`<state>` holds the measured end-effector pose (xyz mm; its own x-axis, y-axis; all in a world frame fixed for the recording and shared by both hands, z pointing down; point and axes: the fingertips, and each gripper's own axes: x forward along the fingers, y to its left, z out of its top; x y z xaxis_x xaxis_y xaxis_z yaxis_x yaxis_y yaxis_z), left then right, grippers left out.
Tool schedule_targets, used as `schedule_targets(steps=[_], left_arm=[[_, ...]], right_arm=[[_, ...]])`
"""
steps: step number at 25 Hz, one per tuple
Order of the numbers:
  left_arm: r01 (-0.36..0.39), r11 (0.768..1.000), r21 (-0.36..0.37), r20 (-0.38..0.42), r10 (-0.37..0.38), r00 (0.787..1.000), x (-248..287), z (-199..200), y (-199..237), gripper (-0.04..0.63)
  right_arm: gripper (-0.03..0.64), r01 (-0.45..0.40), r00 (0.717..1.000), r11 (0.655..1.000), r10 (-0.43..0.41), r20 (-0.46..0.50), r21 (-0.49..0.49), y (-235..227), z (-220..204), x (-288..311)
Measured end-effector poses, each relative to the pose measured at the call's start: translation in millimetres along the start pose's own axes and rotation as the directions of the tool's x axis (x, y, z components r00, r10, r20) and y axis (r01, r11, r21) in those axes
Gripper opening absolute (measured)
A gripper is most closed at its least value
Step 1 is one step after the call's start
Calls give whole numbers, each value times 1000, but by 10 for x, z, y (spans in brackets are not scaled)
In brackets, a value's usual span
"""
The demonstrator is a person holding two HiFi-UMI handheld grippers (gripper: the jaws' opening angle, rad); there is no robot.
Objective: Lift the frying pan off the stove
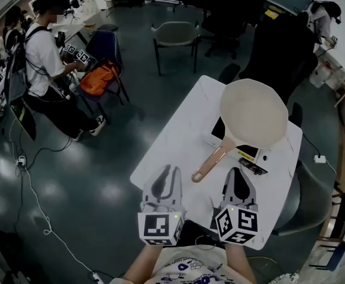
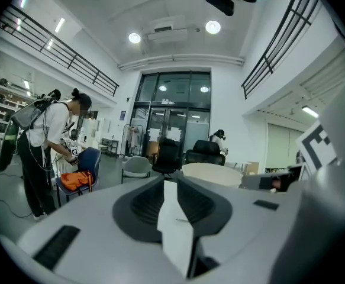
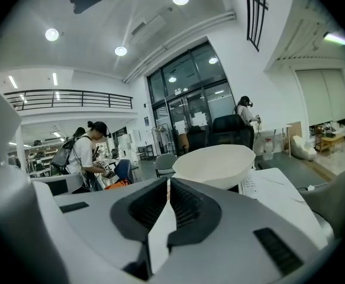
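Head view: left gripper (image 1: 167,170) and right gripper (image 1: 236,171) closed, empty; one should open, then clamp the frying pan (image 1: 254,112) handle (image 1: 210,163) squarely.

A dark, glossy floor (image 1: 101,182) spreads to the left, with a cable (image 1: 36,203) trailing across it. A white table (image 1: 166,152) stands at the right. Far off are a grey chair (image 1: 175,34) and a blue chair (image 1: 104,45) bearing an orange bag (image 1: 98,77). Tall glass doors (image 2: 172,114) fill the far white wall (image 2: 228,102). Round ceiling lights (image 2: 212,26) shine above balcony railings (image 2: 60,49).

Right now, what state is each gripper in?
Left gripper: shut, holding nothing.
Right gripper: shut, holding nothing.
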<state>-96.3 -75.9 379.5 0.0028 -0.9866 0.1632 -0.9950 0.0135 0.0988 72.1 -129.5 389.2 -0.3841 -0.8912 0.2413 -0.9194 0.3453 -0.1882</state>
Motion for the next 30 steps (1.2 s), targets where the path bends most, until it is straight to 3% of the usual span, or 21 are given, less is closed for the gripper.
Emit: schedule_targets(steps=[4,11,19,23,27,30], left_arm=[[11,1000,12,-27,-11,1000,149,-68,-35,71],[18,999,-51,-59,-21,998,260,-146,0,72],[137,974,-183,-147,-165,975,421,-339,-85,75],[222,940,-260,-187,-275,943,522,-433,-175,105],[300,885,-355,-195,-384,902,587,-448,-235,145],[350,842,-411,-214,-462,860,631,-513,-303,186]], right_arm=[[26,-9,1000,1000,9,-7,8,-82,7,140],[26,7,1000,1000,-6,-15,29,-214,0,238],[26,47,998,998,-46,-35,38,-281,-17,338],[26,82,996,995,-80,-46,52,-323,-34,406],[26,119,992,990,-115,-53,74,-347,-32,473],[26,150,988,985,-145,-59,84,-402,-31,510]])
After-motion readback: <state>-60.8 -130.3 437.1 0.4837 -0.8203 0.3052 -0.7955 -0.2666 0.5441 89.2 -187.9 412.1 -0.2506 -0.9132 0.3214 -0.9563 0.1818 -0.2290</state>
